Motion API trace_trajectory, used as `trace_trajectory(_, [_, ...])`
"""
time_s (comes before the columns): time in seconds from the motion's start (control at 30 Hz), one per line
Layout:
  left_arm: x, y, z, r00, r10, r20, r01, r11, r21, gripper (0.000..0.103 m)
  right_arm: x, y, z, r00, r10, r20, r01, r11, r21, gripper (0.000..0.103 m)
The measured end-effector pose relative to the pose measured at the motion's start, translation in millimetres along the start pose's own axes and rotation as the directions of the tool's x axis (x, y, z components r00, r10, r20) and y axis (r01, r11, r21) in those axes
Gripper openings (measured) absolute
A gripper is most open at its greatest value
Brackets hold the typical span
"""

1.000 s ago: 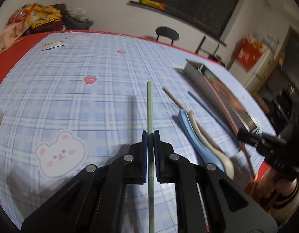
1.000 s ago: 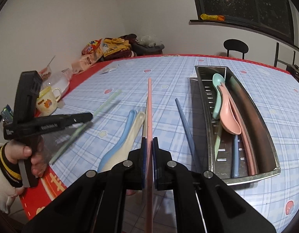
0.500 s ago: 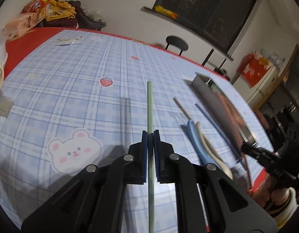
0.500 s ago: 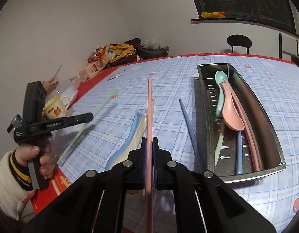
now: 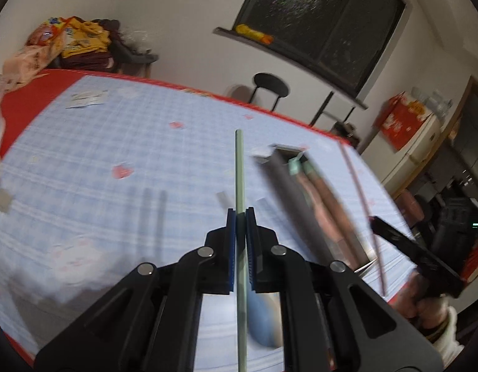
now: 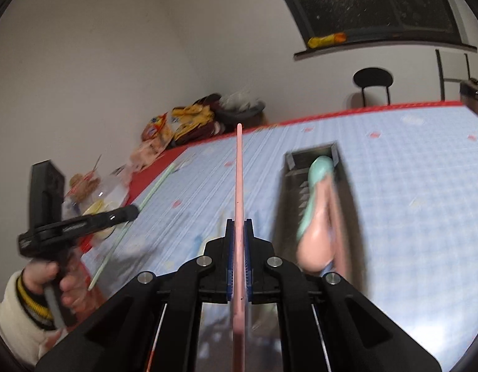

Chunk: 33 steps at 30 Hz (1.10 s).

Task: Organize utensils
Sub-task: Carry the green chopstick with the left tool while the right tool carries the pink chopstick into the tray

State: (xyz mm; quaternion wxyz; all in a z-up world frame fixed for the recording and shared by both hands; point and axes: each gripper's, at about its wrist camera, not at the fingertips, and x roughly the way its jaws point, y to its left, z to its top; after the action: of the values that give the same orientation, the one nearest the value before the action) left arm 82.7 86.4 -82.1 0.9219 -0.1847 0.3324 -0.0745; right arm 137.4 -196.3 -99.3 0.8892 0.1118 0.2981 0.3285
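Observation:
My left gripper [image 5: 241, 217] is shut on a pale green chopstick [image 5: 239, 167], which sticks straight out ahead, lifted off the blue checked tablecloth [image 5: 115, 142]. My right gripper [image 6: 239, 226] is shut on a pink chopstick [image 6: 239, 167], also held in the air and pointing forward. A long steel utensil tray [image 6: 288, 161] lies to the right of it, holding a mint spoon [image 6: 316, 179] and a pink spoon [image 6: 316, 248]. In the left wrist view the same tray [image 5: 288, 179] lies right of the green chopstick, blurred. A blue spoon [image 5: 260, 319] shows below my left jaws.
Snack bags [image 5: 62, 37] are piled at the table's far left corner. A black chair [image 5: 270, 86] stands behind the table. A cup and clutter [image 6: 96, 192] sit at the table's left edge. A red box [image 5: 400, 121] rests on a white cabinet at right.
Both grippers rose off the table with their chopsticks and swung toward the tray. The table now looks farther away and blurred, and the loose spoons have slipped under the jaws.

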Motion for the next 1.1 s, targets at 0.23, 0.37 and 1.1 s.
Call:
trace_trajectory(0.23, [54.2, -73.1, 15.6, 0.996, -0.093, 0.006, 0.093, 0.995, -0.047, 0.01, 19.1, -49.9, 26.3, 0.998, 0.022, 0.067, -0.027, 0.996, 0.079, 0.006])
trace_trajectory(0.37, [79.4, -100.9, 15.4, 0.993, -0.118, -0.013, 0.117, 0.992, -0.036, 0.01, 25.0, -70.3, 23.0, 0.999, 0.005, 0.052, -0.011, 0.995, 0.102, 0.006])
trace_trajectory(1.1, [164.6, -105.2, -4.3, 0.99, -0.117, -0.078, 0.097, 0.969, -0.226, 0.01, 50.9, -95.2, 7.5, 0.996, -0.033, -0.079, 0.049, 0.978, 0.203, 0.006])
